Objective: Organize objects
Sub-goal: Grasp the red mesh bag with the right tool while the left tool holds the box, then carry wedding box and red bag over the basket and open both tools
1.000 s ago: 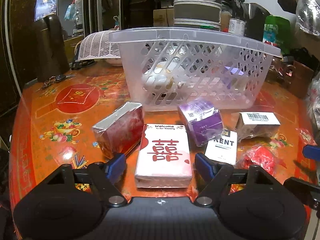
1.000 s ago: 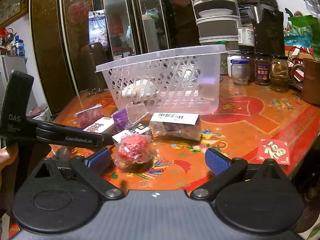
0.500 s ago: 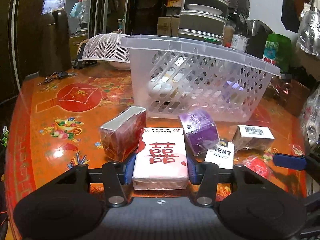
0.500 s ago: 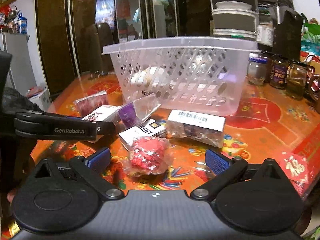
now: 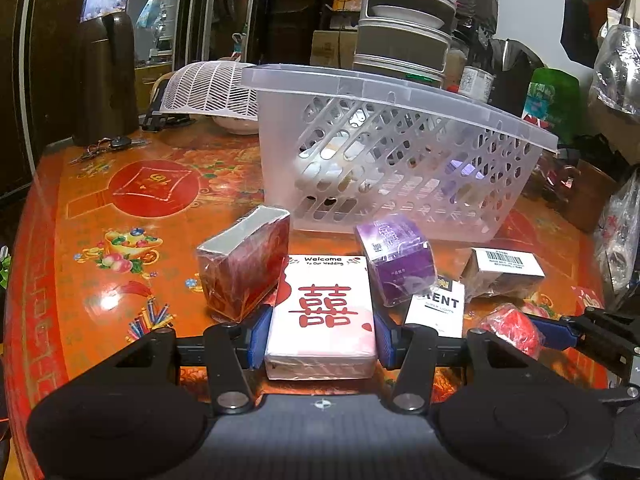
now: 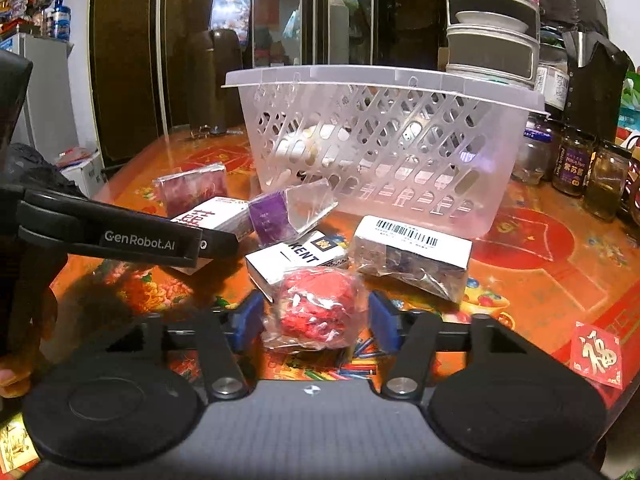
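My left gripper is shut on the white wedding box with red characters, which lies flat on the red table. My right gripper has its blue pads close on both sides of a red wrapped ball, seemingly touching its wrapper. A clear slotted basket stands behind, also in the right wrist view. A dark red box, a purple box, a white KENT pack and a barcode-labelled pack lie in front of it.
A white mesh cover and keys lie at the back left. Glass jars stand right of the basket. Stacked steel containers rise behind it. A red paper card lies near the table's right edge.
My left gripper closed from wide open onto the wedding box. My right gripper moved forward to the red ball and its pads narrowed around it.
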`<state>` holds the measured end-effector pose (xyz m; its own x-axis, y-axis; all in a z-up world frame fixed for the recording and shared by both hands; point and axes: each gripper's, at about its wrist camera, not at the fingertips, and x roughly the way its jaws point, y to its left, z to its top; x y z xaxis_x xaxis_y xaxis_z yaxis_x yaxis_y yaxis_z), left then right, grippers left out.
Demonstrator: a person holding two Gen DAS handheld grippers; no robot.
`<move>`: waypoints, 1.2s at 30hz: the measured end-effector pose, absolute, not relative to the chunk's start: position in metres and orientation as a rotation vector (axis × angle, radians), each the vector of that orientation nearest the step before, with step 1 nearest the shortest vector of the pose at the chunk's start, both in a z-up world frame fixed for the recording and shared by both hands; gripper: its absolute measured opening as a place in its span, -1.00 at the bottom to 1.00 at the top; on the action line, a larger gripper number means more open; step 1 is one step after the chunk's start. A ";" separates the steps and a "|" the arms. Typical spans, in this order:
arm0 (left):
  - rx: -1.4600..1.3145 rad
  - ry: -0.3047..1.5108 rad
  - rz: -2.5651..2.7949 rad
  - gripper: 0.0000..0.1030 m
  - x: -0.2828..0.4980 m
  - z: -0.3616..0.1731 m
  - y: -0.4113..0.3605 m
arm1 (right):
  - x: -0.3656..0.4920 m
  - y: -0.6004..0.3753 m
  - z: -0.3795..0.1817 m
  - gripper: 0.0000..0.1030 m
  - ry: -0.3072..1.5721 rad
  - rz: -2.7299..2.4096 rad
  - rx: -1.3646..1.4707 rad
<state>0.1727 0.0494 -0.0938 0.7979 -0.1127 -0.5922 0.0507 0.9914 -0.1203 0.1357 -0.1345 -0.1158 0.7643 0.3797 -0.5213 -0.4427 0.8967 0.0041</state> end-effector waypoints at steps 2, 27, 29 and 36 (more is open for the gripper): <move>-0.100 0.641 -0.091 0.06 0.172 -0.094 0.049 | 0.135 -0.136 -0.116 -0.07 0.530 0.454 -0.112; -0.020 0.409 -0.070 0.06 0.137 -0.068 0.033 | 0.120 -0.184 -0.105 -0.13 0.376 0.482 0.069; -0.016 0.419 -0.087 0.06 0.132 -0.065 0.030 | 0.118 -0.195 -0.096 -0.13 0.374 0.472 0.060; -0.012 0.395 -0.118 0.06 0.114 -0.018 0.031 | 0.117 -0.222 -0.042 -0.12 0.319 0.485 0.044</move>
<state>0.1142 0.0308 -0.0182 0.9162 -0.1166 -0.3834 0.1121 0.9931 -0.0341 0.1173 -0.2215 -0.0419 0.8363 0.4649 -0.2906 -0.4512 0.8847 0.1169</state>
